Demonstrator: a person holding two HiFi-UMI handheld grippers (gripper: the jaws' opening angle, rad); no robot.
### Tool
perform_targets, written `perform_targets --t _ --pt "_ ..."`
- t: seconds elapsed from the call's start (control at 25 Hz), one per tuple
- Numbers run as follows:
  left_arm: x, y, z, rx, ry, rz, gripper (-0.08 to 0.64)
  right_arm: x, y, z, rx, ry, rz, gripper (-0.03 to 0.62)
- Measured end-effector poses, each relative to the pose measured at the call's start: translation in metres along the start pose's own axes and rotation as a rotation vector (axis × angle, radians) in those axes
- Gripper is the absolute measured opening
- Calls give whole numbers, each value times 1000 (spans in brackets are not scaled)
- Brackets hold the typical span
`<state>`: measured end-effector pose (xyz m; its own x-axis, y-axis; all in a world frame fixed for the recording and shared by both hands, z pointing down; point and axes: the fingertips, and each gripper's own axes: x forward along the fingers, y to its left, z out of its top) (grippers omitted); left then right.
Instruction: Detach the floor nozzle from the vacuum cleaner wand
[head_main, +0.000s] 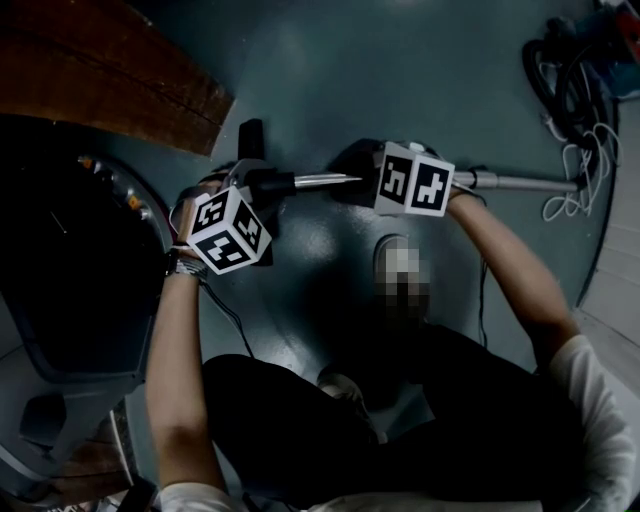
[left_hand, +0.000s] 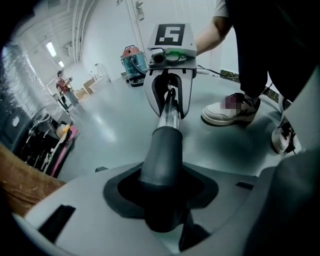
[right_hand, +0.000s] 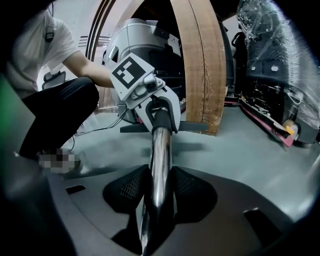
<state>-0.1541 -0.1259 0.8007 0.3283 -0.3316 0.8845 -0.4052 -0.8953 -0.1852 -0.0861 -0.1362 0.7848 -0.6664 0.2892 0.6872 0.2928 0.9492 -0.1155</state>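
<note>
So, we've got both tools on the vacuum right now. Our left gripper (left_hand: 161, 200) is clamped on the dark plastic neck (left_hand: 162, 150) at the nozzle end. Our right gripper (right_hand: 157, 200) is clamped further along, on the shiny metal wand (head_main: 320, 181). In the head view the wand's long axis runs straight across, low over the grey floor (head_main: 400, 80), with the nozzle end toward our left and the other end heading off to our right. The floor nozzle (right_hand: 192, 126) sits crosswise to the wand, just behind the left gripper, down at the floor. The tube is seated in the neck, not pulled apart yet.
</note>
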Motion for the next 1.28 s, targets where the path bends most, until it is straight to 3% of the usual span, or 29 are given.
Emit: perform_targets --t 0.28,0.72,0.96,1.28 --pt "-7 9 5 102 0 130 163 -7 -1 5 11 -19 26 163" --pt "-6 10 4 138 4 155 161 -7 -1 -2 53 -28 107 163" --pt "-7 5 4 93 0 79 161 -9 1 -3 29 -25 79 163" --pt "-4 -9 -2 -39 -7 -99 160 -6 6 2 29 -45 83 163"
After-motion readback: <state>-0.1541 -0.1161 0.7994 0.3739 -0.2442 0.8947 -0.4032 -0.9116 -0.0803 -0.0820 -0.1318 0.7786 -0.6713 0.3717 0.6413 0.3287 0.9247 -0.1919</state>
